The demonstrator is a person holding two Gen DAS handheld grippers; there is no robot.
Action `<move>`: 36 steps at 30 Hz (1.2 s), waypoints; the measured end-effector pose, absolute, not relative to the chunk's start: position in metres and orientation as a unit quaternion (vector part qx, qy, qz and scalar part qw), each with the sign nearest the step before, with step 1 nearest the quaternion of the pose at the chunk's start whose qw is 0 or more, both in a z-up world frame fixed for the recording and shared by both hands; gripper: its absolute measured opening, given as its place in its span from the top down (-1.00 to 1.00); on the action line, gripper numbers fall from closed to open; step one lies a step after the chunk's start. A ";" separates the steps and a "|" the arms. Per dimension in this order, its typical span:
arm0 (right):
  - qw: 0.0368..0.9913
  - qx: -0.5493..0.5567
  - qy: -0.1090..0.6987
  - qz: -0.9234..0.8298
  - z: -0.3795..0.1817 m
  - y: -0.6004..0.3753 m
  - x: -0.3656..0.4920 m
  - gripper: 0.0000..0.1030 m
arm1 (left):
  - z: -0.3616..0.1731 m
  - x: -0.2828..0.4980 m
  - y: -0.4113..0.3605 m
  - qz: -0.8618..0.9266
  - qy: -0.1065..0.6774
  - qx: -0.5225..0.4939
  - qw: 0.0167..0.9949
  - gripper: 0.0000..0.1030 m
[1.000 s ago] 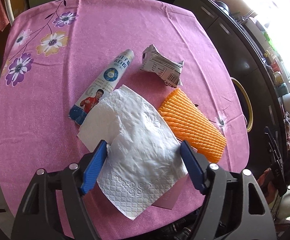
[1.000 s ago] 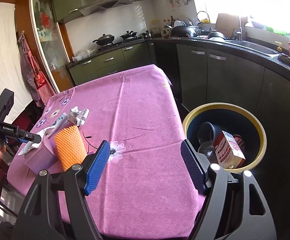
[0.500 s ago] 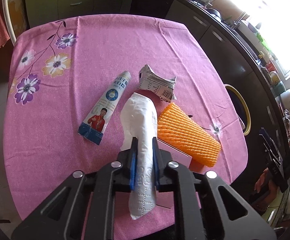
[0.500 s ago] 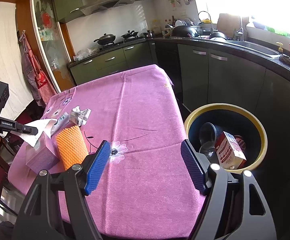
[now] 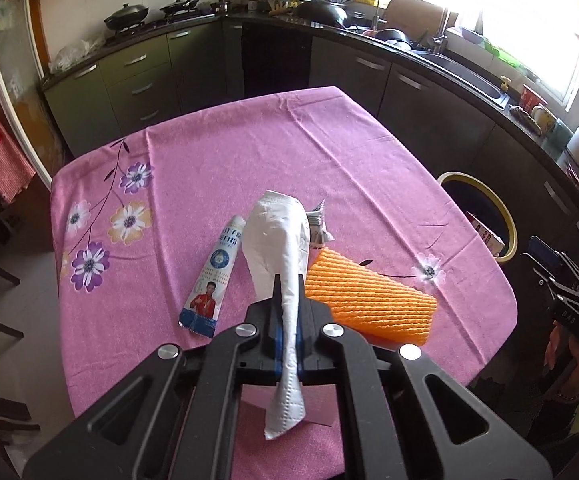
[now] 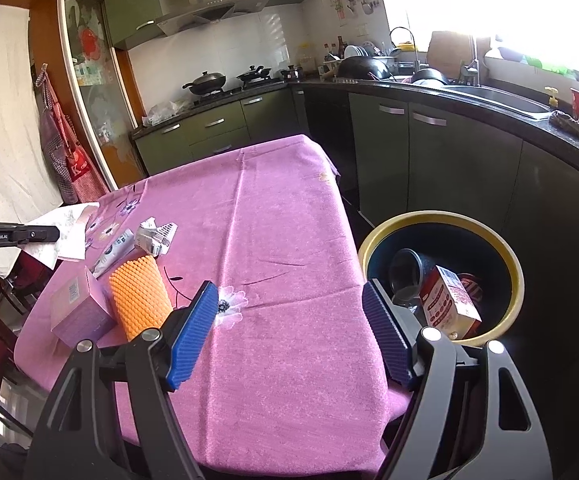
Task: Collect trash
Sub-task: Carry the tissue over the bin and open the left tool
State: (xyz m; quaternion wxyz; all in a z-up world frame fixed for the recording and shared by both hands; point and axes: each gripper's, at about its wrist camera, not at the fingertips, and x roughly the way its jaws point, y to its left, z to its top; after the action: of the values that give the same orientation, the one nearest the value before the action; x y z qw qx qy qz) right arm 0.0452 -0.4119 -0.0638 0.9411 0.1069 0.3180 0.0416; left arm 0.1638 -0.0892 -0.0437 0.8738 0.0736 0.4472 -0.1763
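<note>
Now my left gripper (image 5: 288,300) is clenched on the white tissue (image 5: 279,236), which sticks out ahead of its fingers above the pink tablecloth (image 5: 249,152), with the toothpaste tube (image 5: 213,276) just to its left and the orange foam sleeve (image 5: 369,300) just to its right. My right gripper (image 6: 289,332) hangs with its jaws wide and nothing between them, the trash bin (image 6: 373,240) just beyond its right finger.

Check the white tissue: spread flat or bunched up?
Bunched up: the white tissue is pinched into a narrow strip between the left gripper fingers, off the tablecloth.
</note>
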 end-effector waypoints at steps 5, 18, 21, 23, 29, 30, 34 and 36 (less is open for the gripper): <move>0.942 0.115 0.314 0.019 -0.064 -0.429 0.035 -0.43 | -0.034 0.168 -0.136 -0.212 0.435 0.106 0.869 0.92; 0.933 0.179 0.301 -0.083 -0.082 -0.519 -0.013 -0.43 | -0.043 0.182 -0.324 -0.329 0.423 0.214 0.816 0.92; 0.929 0.190 0.298 -0.109 -0.087 -0.539 -0.026 -0.43 | -0.054 0.188 -0.370 -0.353 0.439 0.223 0.796 0.92; 0.927 0.198 0.294 -0.122 -0.089 -0.551 -0.034 -0.43 | -0.064 0.193 -0.399 -0.367 0.452 0.228 0.780 0.92; 0.921 0.215 0.286 -0.155 -0.095 -0.581 -0.057 -0.43 | -0.102 0.208 -0.478 -0.390 0.489 0.232 0.745 0.92; 0.920 0.217 0.286 -0.159 -0.097 -0.584 -0.059 -0.43 | -0.110 0.211 -0.488 -0.389 0.496 0.232 0.740 0.92; 0.916 0.225 0.288 -0.167 -0.101 -0.596 -0.066 -0.43 | -0.133 0.226 -0.514 -0.371 0.514 0.232 0.737 0.92; 0.914 0.228 0.289 -0.170 -0.104 -0.600 -0.068 -0.43 | -0.144 0.234 -0.522 -0.360 0.524 0.232 0.736 0.92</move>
State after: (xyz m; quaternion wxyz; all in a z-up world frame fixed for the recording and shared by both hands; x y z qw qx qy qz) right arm -0.0684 -0.5998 -0.1042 0.9141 0.2284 0.2887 -0.1698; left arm 0.2343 -0.5218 -0.1442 0.7360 0.2322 0.5244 -0.3597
